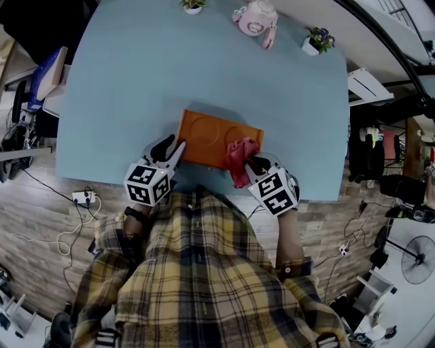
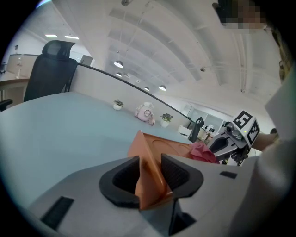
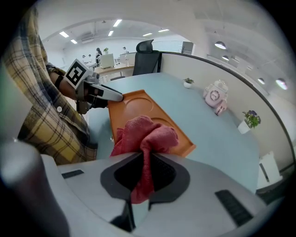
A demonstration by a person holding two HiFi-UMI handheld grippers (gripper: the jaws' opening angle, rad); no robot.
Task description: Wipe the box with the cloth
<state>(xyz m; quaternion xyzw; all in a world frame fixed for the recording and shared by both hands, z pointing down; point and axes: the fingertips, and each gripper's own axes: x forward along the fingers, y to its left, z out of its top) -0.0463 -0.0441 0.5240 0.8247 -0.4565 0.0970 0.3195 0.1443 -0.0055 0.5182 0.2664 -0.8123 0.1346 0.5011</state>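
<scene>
An orange box [image 1: 207, 136], flat like a tray with round hollows, lies near the front edge of the light-blue table [image 1: 204, 68]. My left gripper [image 1: 173, 151] is shut on its near left corner; in the left gripper view that corner [image 2: 148, 178] sits wedged between the pads. My right gripper [image 1: 255, 165] is shut on a red cloth [image 1: 239, 155], which rests bunched on the box's near right end. The right gripper view shows the cloth [image 3: 145, 134] pinched between the jaws, with the box [image 3: 134, 104] beyond it and the left gripper [image 3: 108, 95] at its far corner.
A pink alarm clock [image 1: 256, 18] and two small potted plants [image 1: 317, 39] [image 1: 193, 5] stand along the table's far edge. The person's plaid shirt [image 1: 204, 272] presses against the front edge. A power strip [image 1: 83, 198] lies on the floor to the left, and an office chair [image 2: 51, 65] stands beyond the table.
</scene>
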